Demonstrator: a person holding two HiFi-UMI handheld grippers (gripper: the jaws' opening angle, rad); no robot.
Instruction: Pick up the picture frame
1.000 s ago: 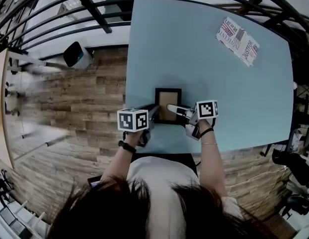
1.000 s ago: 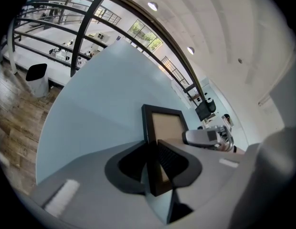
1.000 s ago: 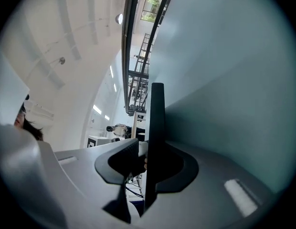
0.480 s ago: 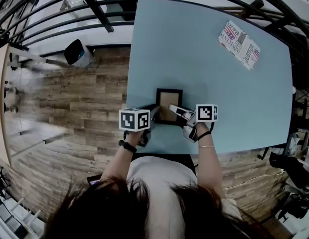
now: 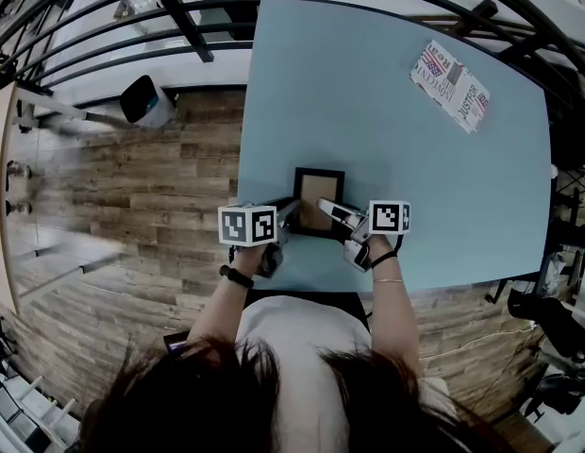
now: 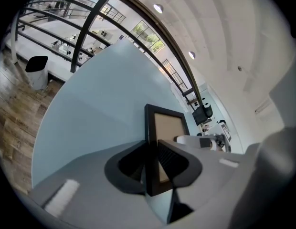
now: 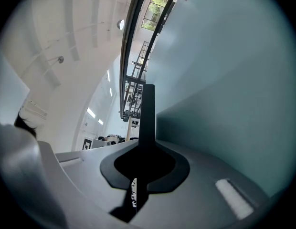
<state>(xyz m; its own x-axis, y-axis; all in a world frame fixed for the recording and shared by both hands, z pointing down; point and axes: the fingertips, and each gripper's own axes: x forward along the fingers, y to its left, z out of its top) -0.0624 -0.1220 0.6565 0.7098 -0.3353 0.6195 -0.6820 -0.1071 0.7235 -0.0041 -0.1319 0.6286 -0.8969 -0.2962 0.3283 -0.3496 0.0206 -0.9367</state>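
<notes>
The picture frame (image 5: 319,199), black with a tan inside, lies on the light blue table (image 5: 387,111) near its front edge. My left gripper (image 5: 291,214) is shut on the frame's left edge. In the left gripper view that edge (image 6: 151,142) runs between the dark pads (image 6: 174,162). My right gripper (image 5: 332,209) comes in from the right, shut on the frame's near right edge. In the right gripper view the picture frame (image 7: 147,113) shows edge-on as a thin dark strip pinched in the right gripper (image 7: 143,165). The right gripper (image 6: 200,140) also shows beyond the frame in the left gripper view.
A printed leaflet (image 5: 450,84) lies at the table's far right. A white bin (image 5: 146,104) stands on the wooden floor (image 5: 151,215) to the left. Black railing bars (image 5: 179,17) cross behind the table. The person's body is close to the front edge.
The right gripper's fingers have drawn together on the frame's right side. Both hands and the frame have kept their places.
</notes>
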